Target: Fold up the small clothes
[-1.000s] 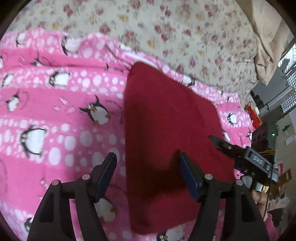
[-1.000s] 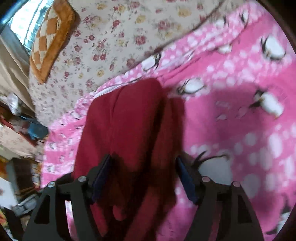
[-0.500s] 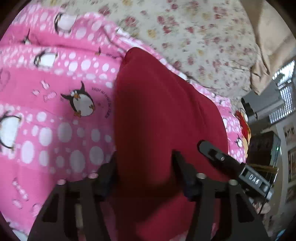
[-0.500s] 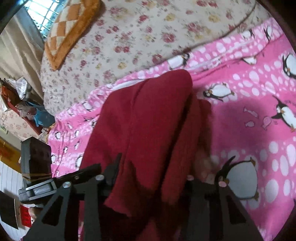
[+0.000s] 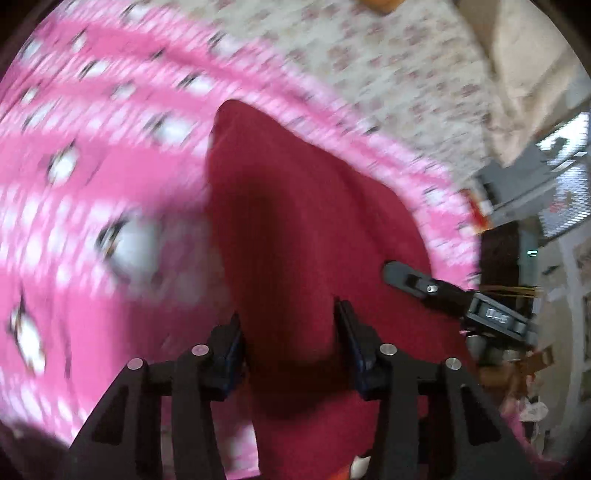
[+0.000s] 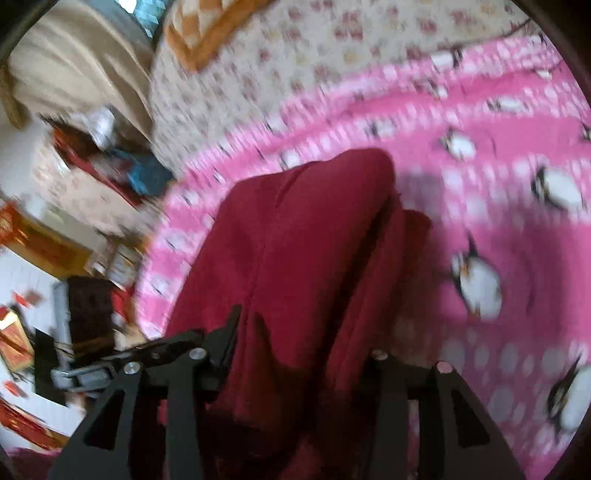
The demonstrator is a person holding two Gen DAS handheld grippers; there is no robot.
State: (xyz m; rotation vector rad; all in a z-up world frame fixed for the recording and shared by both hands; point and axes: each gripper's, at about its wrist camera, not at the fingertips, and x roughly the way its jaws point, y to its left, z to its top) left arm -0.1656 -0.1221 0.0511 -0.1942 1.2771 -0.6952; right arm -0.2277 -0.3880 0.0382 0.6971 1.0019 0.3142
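Observation:
A dark red garment (image 5: pixel 295 229) lies on the pink penguin blanket (image 5: pixel 92 184) and rises toward both grippers. My left gripper (image 5: pixel 290 332) is shut on the red garment's near edge, cloth bunched between its fingers. My right gripper (image 6: pixel 303 347) is also shut on the red garment (image 6: pixel 306 240), which drapes in folds over its fingers. The right gripper's tip shows in the left wrist view (image 5: pixel 424 286), beside the cloth. Both views are motion-blurred.
A floral sheet (image 5: pixel 369 66) lies beyond the blanket. An orange checked cushion (image 6: pixel 207 33) sits at the far end. Room clutter and furniture (image 6: pixel 74 295) stand off the bed's side.
Both grippers have closed on the garment's near edge and lifted it; the cloth now rises off the blanket. The views have pulled back and blurred with the motion.

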